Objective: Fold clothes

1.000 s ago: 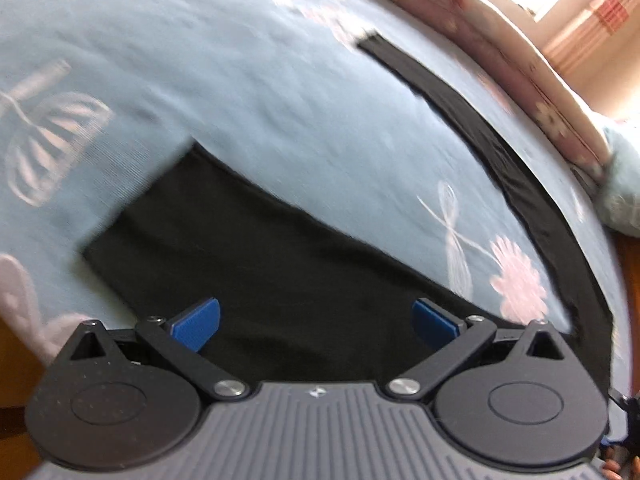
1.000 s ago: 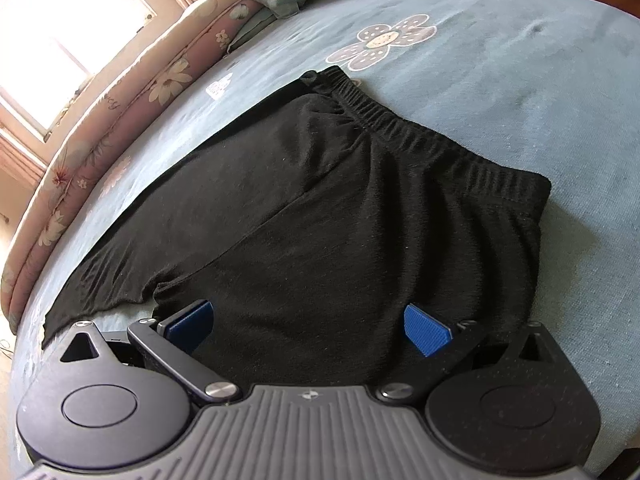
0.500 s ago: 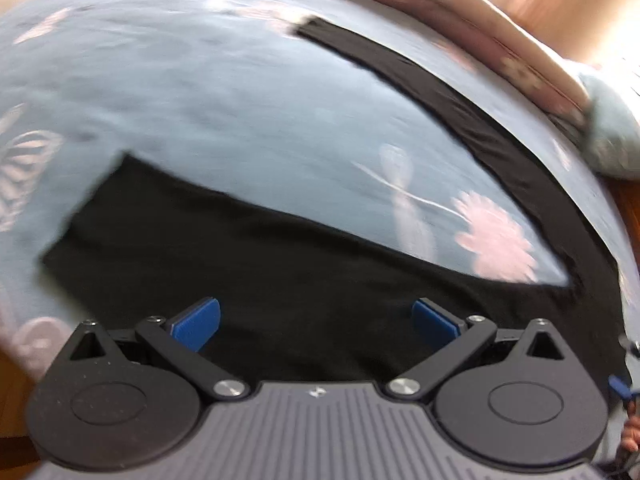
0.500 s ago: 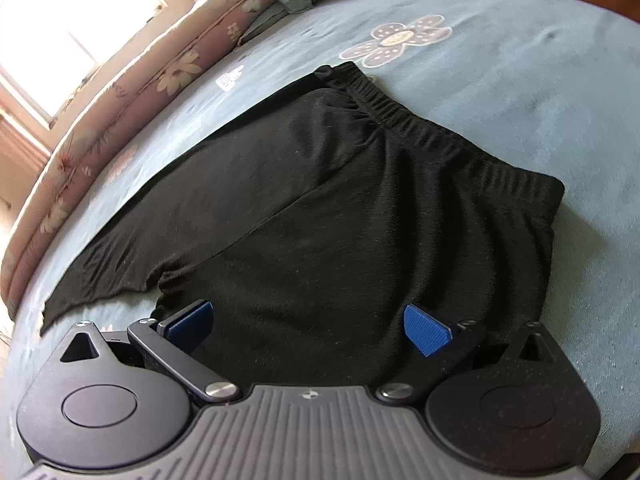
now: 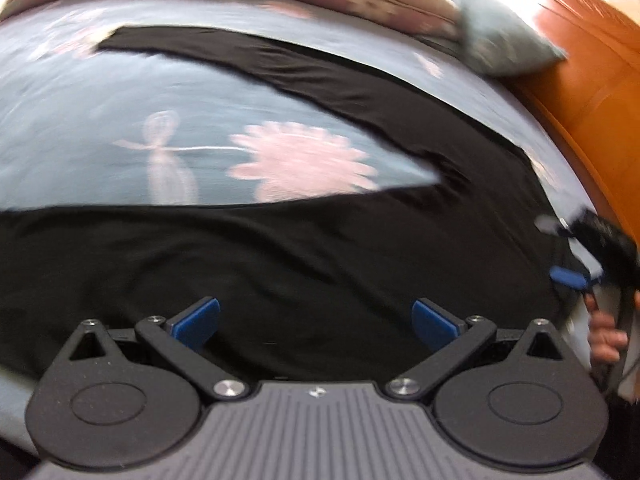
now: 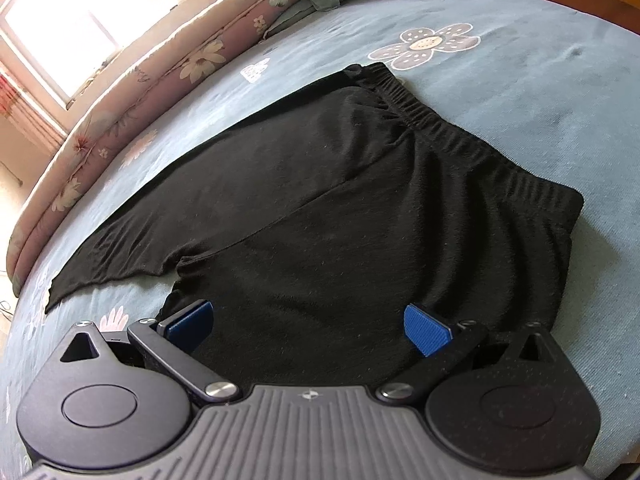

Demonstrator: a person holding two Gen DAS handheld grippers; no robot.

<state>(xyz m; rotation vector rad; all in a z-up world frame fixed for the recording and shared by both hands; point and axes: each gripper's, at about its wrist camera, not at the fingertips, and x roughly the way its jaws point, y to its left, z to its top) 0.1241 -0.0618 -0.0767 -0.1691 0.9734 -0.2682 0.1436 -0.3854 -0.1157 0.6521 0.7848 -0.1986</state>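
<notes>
Both the left gripper [image 5: 316, 320] and the right gripper [image 6: 308, 326] have fingers apart over the black trousers [image 6: 340, 216]; waistband at 1 o'clock.

trousers [image 6: 340, 216]: matt black knit cloth | bedsheet [image 6: 540, 92]: soft printed cloth | headboard [image 5: 592, 92]: glossy wood

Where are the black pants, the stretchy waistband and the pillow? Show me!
black pants [image 6: 340, 248]: right wrist view, on the middle of the fabric.
waistband [image 6: 452, 136]: right wrist view, on its gathered elastic.
pillow [image 5: 500, 40]: left wrist view, on its middle.
</notes>
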